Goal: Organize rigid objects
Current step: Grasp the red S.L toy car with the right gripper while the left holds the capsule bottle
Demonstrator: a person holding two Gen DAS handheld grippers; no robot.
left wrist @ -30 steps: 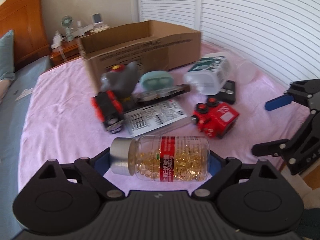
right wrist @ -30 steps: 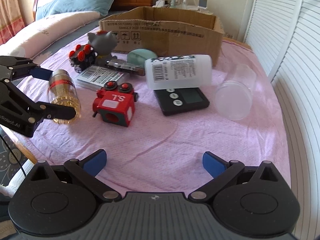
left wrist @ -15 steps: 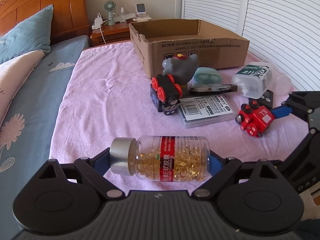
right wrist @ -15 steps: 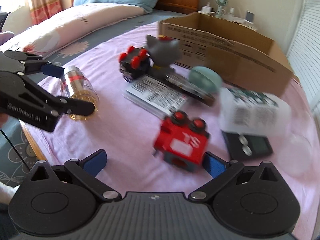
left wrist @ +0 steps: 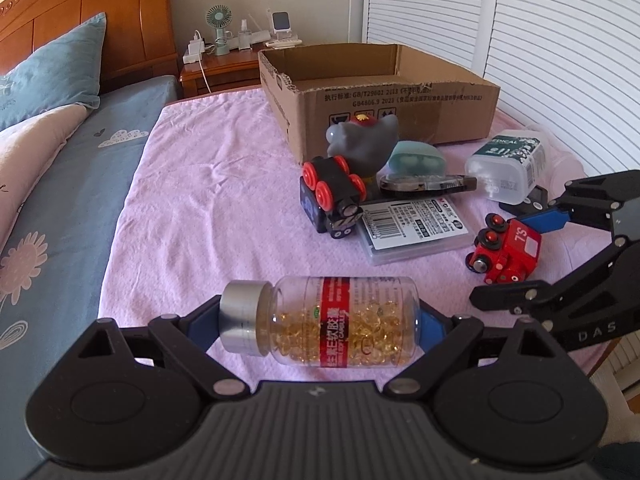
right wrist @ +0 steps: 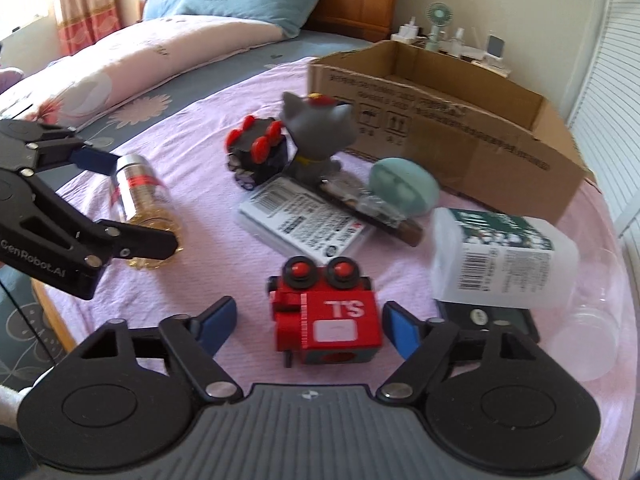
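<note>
Toys and bottles lie on the pink cloth (left wrist: pixel 200 184), and the box (left wrist: pixel 384 92) sits at twelve o'clock. The part of its inside that shows looks bare, so I think the tidy-up has only just begun.

The left gripper (left wrist: pixel 320 320) squeezes the pill bottle (left wrist: pixel 340 322) by its two ends. The bottle lies sideways between the blue pads, cap at nine o'clock. It is far from the box.

The right gripper (right wrist: pixel 310 324) is closing on the red train (right wrist: pixel 326 318). The train sits between its jaws. The pad at three o'clock is almost on it, but the pad at nine o'clock is not there yet, so the train is not held.

A black train (left wrist: pixel 330 196), a grey cat (left wrist: pixel 364 140), a green case (left wrist: pixel 418 158), a flat pack (left wrist: pixel 414 224), a white bottle (left wrist: pixel 506 168) and a clear cup (right wrist: pixel 592 320) wait between the grippers and the box. A black scale (right wrist: pixel 488 316) lies under the white bottle. I think all of these need to go in the box.
</note>
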